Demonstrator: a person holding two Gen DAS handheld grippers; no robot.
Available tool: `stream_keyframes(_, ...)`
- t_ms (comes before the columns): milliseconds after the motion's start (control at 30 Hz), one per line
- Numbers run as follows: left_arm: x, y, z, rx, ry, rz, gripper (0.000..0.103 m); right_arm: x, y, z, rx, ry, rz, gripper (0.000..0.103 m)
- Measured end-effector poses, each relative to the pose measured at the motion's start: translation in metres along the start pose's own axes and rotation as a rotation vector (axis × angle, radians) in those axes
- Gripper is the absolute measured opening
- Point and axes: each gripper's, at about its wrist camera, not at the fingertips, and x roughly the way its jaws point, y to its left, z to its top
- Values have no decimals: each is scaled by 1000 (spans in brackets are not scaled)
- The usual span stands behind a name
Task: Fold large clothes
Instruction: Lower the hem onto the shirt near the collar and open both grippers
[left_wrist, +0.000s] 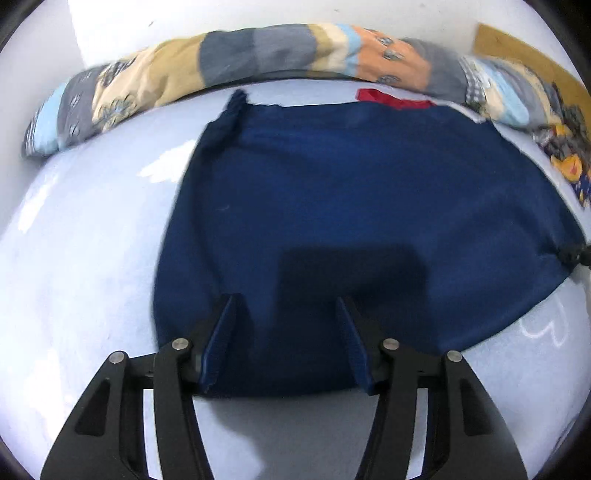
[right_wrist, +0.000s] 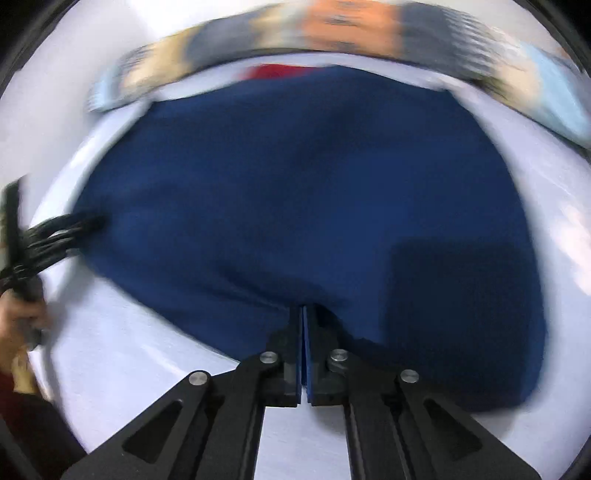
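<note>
the navy blue garment (left_wrist: 354, 206) lies spread on a pale blue bed sheet (left_wrist: 81, 258), a red patch (left_wrist: 391, 98) at its far edge. the right gripper (right_wrist: 303, 314) pinches its near hem. the left gripper (left_wrist: 286, 302) hovers spread wide over the near edge. a patchwork quilt roll (left_wrist: 258, 55) lies beyond.

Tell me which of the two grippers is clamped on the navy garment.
The right gripper: its fingers are pressed together on the navy garment at its near edge. The left gripper is spread open above the cloth, gripping nothing.
</note>
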Motion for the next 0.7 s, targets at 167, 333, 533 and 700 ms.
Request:
stream_keyframes(167,-8,50,-14,-209,57,105,73,-40,-97,-30,327,-36,-38,0)
stream_keyframes(333,-35,73,-24,-370,16,170,73,-77,-80,-47,344,-132,-107,11)
stream_keyframes(533,-55,-11,-7,-182,-105,95,73,-76,0,-34,258,-203,116,21)
stream_keyframes(700,-42,-102,9,2,-170,-37,73,-35,66,-10,104,-142,192,21)
